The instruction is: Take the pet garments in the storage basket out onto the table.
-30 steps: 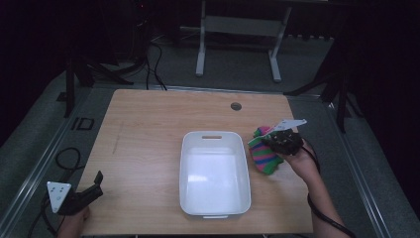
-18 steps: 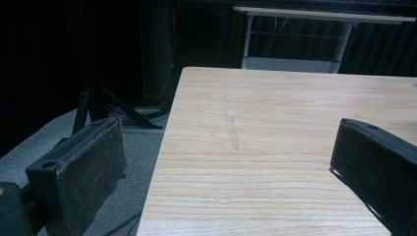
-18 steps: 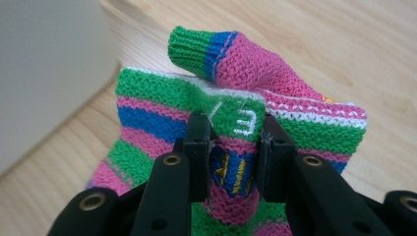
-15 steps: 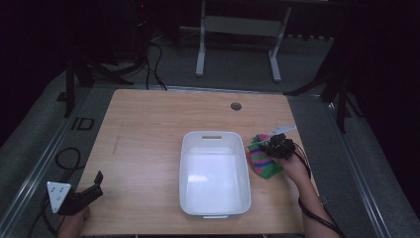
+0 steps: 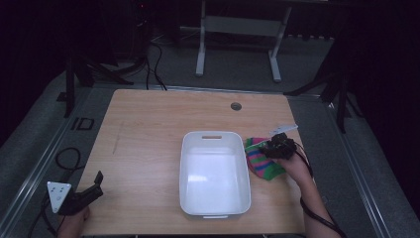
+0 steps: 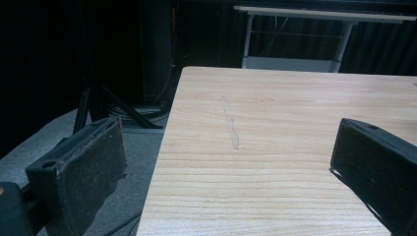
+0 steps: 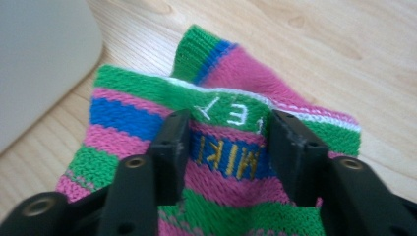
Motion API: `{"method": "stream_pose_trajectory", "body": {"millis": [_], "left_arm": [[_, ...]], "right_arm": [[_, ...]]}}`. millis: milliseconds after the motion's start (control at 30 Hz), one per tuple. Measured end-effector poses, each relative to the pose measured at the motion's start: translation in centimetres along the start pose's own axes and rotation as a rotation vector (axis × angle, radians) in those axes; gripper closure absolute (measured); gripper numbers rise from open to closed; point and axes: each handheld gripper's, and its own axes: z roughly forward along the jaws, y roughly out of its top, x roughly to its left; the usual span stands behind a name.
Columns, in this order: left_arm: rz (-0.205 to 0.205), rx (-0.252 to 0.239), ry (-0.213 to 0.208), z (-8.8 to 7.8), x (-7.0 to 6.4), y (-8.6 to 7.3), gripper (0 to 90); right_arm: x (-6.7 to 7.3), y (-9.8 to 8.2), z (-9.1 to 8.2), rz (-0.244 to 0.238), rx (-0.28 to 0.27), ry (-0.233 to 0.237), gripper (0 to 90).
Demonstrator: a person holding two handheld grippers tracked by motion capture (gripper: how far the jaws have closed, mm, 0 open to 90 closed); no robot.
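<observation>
High view: white bin, striped sock just beside it.

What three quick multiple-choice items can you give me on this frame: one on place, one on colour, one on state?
1. Where does the striped sock lie?
A. inside the white bin
B. on the table right of the white bin
C. on the floor

2. Which colours are the sock's stripes?
A. green, pink and blue
B. red and yellow
C. black and grey

3. How do the left gripper jaws stand?
A. shut on the sock
B. shut on the bin's rim
C. open, nothing between them

Key: 1 B, the high view shows the sock on the wood beside the white bin. 2 A, the right gripper view shows those stripes. 3 C, the left gripper view shows wide-apart jaws over bare table.
</observation>
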Motion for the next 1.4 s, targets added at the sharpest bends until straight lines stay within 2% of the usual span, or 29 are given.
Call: {"method": "stream_pose_trajectory", "body": {"millis": [67, 100, 133, 200, 267, 333, 367, 400, 433, 500, 533, 567, 633, 700, 767, 900, 933, 1000, 1200, 1267, 1400], "left_arm": [[0.000, -0.001, 0.000, 0.0, 0.0, 0.0, 0.9], [0.000, -0.001, 0.000, 0.0, 0.0, 0.0, 0.9], [0.000, -0.001, 0.000, 0.0, 0.0, 0.0, 0.9], [0.000, 0.000, 0.000, 0.0, 0.0, 0.0, 0.9], [0.001, 0.000, 0.001, 0.0, 0.0, 0.0, 0.9], [0.002, 0.000, 0.001, 0.0, 0.0, 0.0, 0.9], [0.002, 0.001, 0.001, 0.0, 0.0, 0.0, 0.9], [0.002, 0.001, 0.001, 0.0, 0.0, 0.0, 0.9], [0.002, 0.000, 0.001, 0.0, 0.0, 0.0, 0.9], [0.002, 0.000, 0.001, 0.0, 0.0, 0.0, 1.0], [0.002, 0.000, 0.001, 0.0, 0.0, 0.0, 0.9], [0.003, 0.002, 0.002, 0.0, 0.0, 0.0, 0.9], [0.006, 0.004, 0.001, 0.0, 0.0, 0.0, 0.9], [0.003, 0.002, 0.000, 0.0, 0.0, 0.0, 0.9], [0.002, 0.001, 0.000, 0.0, 0.0, 0.0, 0.9], [0.004, 0.002, 0.000, 0.0, 0.0, 0.0, 0.9], [0.003, 0.000, 0.000, 0.0, 0.0, 0.0, 0.9], [0.003, 0.000, 0.000, 0.0, 0.0, 0.0, 0.9], [0.003, 0.000, 0.001, 0.0, 0.0, 0.0, 0.9], [0.002, 0.000, 0.002, 0.0, 0.0, 0.0, 0.9], [0.002, 0.000, 0.002, 0.0, 0.0, 0.0, 1.0]], "right_arm": [[0.0, 0.1, -0.7, 0.010, -0.020, -0.006, 39.6], [0.0, 0.1, -0.7, 0.010, -0.020, -0.006, 39.6], [0.0, 0.0, -1.6, 0.025, -0.053, -0.012, 33.8], [0.0, -0.2, -2.2, 0.035, -0.072, -0.019, 28.2], [-0.1, -0.5, -2.8, 0.052, -0.091, -0.010, 25.4], [-0.5, -0.9, -3.3, 0.090, -0.116, 0.028, 17.1], [-0.6, -1.2, -3.5, 0.089, -0.127, 0.033, 13.5], [-0.6, -1.2, -3.5, 0.089, -0.127, 0.033, 13.5], [-0.9, -1.9, -4.1, 0.117, -0.161, 0.018, 13.7], [-0.9, -2.2, -4.2, 0.126, -0.172, 0.016, 13.3], [-1.2, -3.0, -4.7, 0.143, -0.200, -0.013, 13.5], [-1.3, -3.3, -4.9, 0.160, -0.208, -0.013, 13.9], [-1.5, -3.6, -5.0, 0.175, -0.206, -0.004, 14.0], [-1.7, -4.8, -5.2, 0.188, -0.191, -0.032, 14.0], [-1.8, -5.7, -5.4, 0.201, -0.199, -0.044, 13.8], [-1.8, -7.0, -5.8, 0.224, -0.238, -0.069, 13.7], [-1.8, -8.0, -6.2, 0.251, -0.262, -0.083, 13.7], [-1.7, -8.9, -6.4, 0.273, -0.278, -0.096, 13.7], [-1.3, -11.4, -7.1, 0.318, -0.310, -0.172, 13.7], [-0.9, -12.1, -7.2, 0.323, -0.318, -0.219, 13.7], [-0.7, -12.8, -7.2, 0.346, -0.327, -0.233, 13.7]]}}
